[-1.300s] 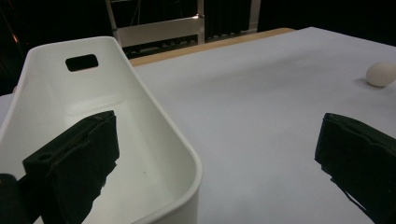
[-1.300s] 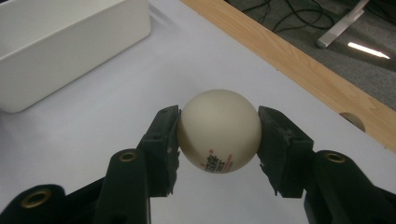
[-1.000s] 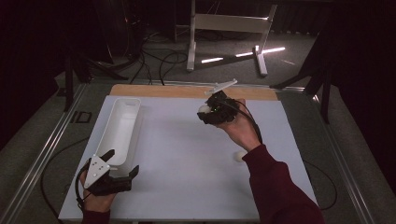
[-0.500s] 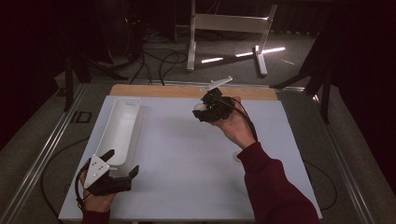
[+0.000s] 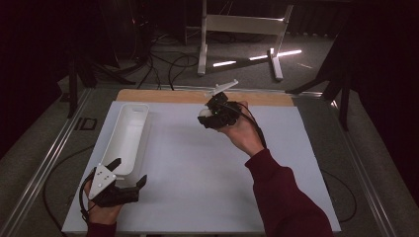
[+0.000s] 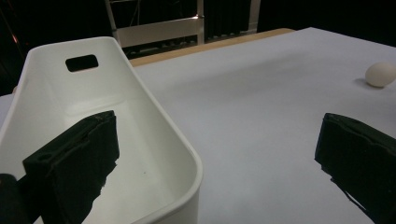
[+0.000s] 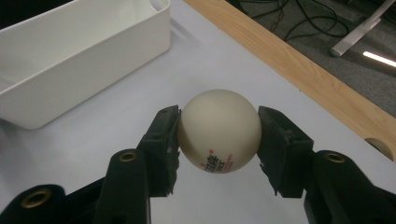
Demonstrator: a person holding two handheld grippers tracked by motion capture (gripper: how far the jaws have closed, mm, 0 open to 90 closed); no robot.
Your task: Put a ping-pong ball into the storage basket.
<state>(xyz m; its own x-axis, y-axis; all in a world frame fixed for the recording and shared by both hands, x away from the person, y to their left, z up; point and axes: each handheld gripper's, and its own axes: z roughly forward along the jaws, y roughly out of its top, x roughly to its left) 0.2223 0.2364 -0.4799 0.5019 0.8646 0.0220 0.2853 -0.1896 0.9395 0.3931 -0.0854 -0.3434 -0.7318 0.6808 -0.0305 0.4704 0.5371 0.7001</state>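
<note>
While one ball (image 7: 219, 132) sits clamped; second ball (image 6: 380, 74) on table (image 5: 197, 168); one bin (image 5: 126, 138).

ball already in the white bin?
No: in the right gripper view the ball sits clamped between the right gripper jaws above the table, with the white bin off to the side.

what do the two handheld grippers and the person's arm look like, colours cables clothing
Both are black two-fingered tools. The left gripper carries a pale grey three-cornered plate with dark dots and trails a black cable. The right gripper has a similar plate, brass-coloured rivets, and rough blocky fingers. The right arm wears a dark red sleeve.
</note>
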